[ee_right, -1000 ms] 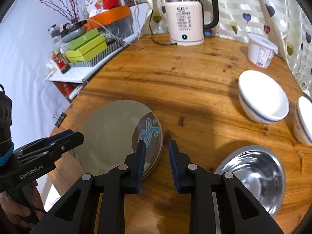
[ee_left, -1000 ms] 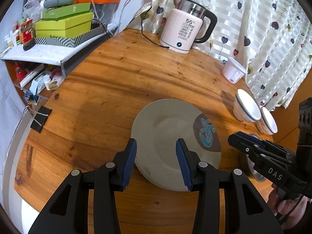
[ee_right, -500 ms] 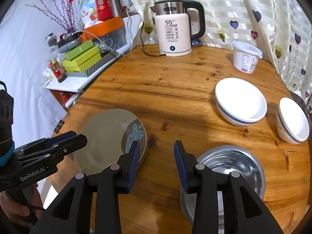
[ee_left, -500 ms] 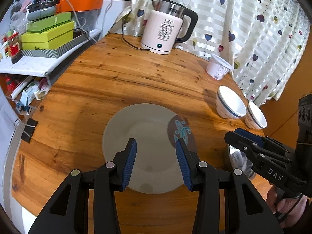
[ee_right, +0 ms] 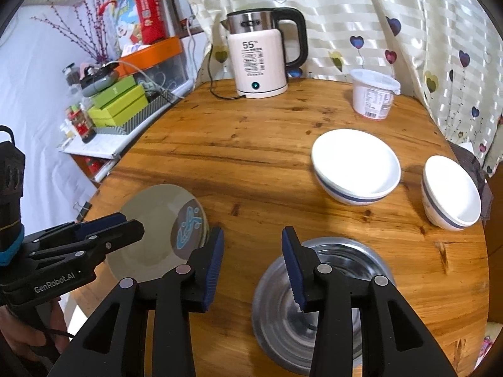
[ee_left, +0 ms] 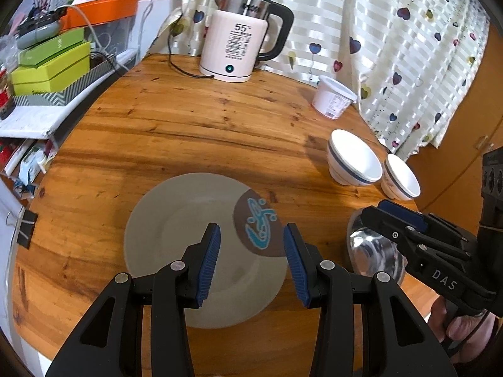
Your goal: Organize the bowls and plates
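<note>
Nearest, left tongs (ee_left: 251, 251): spread wide, empty, poised above the grey plate (ee_left: 188, 235). Right tongs (ee_right: 253, 251): likewise wide and empty, over the near-left rim of the steel bowl (ee_right: 330, 308).

Grey plate: near-left part of the desk (ee_left: 188, 119), lying flat, brown patch with blue motif at its right side. From the right wrist view it may be a stack of two; cannot tell for certain. Judged glazed ceramic: stiff, fairly heavy, slick, chips if knocked. Best taken at the rim, one pad over and one under; the flat lie leaves little room beneath.

Steel bowl: near-right, upright, just beside the plate. Judged light, rigid, slippery, unbreakable; pinch the thin wall at the rim.

Large white bowl (ee_right: 355, 169): mid-right, upright, blue band. Small white bowl (ee_right: 449, 191): just beside it, near the desk edge. Both judged ceramic, fragile, smooth; grip across the wall at the lip and nest gently.

Farthest: white tub (ee_right: 374, 94), electric kettle (ee_right: 261, 59), before the curtain (ee_right: 393, 15).
</note>
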